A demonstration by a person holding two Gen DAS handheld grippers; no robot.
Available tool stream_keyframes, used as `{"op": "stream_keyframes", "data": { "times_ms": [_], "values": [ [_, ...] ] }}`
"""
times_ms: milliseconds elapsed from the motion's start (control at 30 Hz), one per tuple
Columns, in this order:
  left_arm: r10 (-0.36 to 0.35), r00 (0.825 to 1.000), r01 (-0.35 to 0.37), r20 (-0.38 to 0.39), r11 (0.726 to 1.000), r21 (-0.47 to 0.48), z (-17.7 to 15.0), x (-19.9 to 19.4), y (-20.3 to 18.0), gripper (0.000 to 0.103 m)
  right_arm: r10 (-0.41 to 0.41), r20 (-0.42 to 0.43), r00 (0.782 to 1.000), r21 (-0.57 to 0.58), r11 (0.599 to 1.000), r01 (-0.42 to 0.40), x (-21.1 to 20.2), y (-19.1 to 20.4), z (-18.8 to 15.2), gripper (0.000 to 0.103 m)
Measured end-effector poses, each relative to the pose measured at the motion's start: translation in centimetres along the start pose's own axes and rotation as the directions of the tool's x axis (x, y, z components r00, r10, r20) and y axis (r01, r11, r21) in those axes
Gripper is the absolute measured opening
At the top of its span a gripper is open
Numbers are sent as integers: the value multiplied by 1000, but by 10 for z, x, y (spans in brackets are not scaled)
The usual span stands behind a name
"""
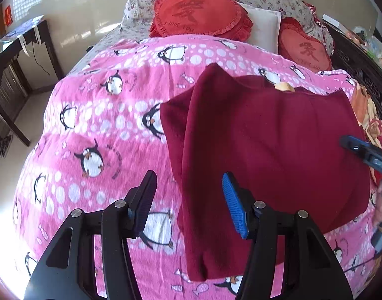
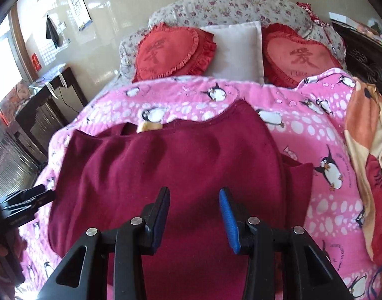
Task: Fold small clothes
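A dark red knit garment (image 1: 266, 155) lies partly folded on a pink penguin blanket (image 1: 95, 125), its left side turned over the body. It fills the middle of the right wrist view (image 2: 170, 160). My left gripper (image 1: 189, 182) is open and empty, hovering over the garment's near left edge. My right gripper (image 2: 194, 195) is open and empty above the garment's middle; it also shows at the right edge of the left wrist view (image 1: 361, 150). The left gripper's tip shows in the right wrist view (image 2: 38, 192) at the garment's left edge.
Two red heart cushions (image 1: 201, 12) (image 2: 301, 55) and a white pillow (image 2: 236, 47) lie at the head of the bed. An orange and red blanket (image 2: 371, 165) is bunched on the right. A dark wooden table (image 1: 20, 50) stands left of the bed.
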State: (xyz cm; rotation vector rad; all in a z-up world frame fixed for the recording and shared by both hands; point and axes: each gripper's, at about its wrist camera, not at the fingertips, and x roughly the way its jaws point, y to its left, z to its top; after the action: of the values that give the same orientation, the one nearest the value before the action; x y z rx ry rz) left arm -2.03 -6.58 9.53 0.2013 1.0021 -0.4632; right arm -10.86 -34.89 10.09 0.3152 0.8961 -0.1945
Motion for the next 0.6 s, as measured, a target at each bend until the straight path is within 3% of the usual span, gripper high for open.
{"op": "stream_keyframes", "data": {
  "times_ms": [67, 200, 400, 600],
  "values": [
    [-10, 1000, 10, -4, 1000, -15, -5, -1, 2, 55, -10, -22, 1000, 1, 1000, 10, 13, -1, -2, 44],
    [-28, 1000, 28, -13, 999, -39, -13, -3, 7, 55, -3, -9, 1000, 5, 1000, 3, 0, 9, 6, 46],
    [-50, 998, 48, -29, 996, -77, -33, -4, 15, 55, 138, 0, 990, -42, 990, -138, -11, 52, 15, 46],
    [-69, 996, 62, -61, 991, -116, -56, 2, 23, 55, 251, -59, 966, -94, 962, -256, 14, 109, 20, 46]
  ]
}}
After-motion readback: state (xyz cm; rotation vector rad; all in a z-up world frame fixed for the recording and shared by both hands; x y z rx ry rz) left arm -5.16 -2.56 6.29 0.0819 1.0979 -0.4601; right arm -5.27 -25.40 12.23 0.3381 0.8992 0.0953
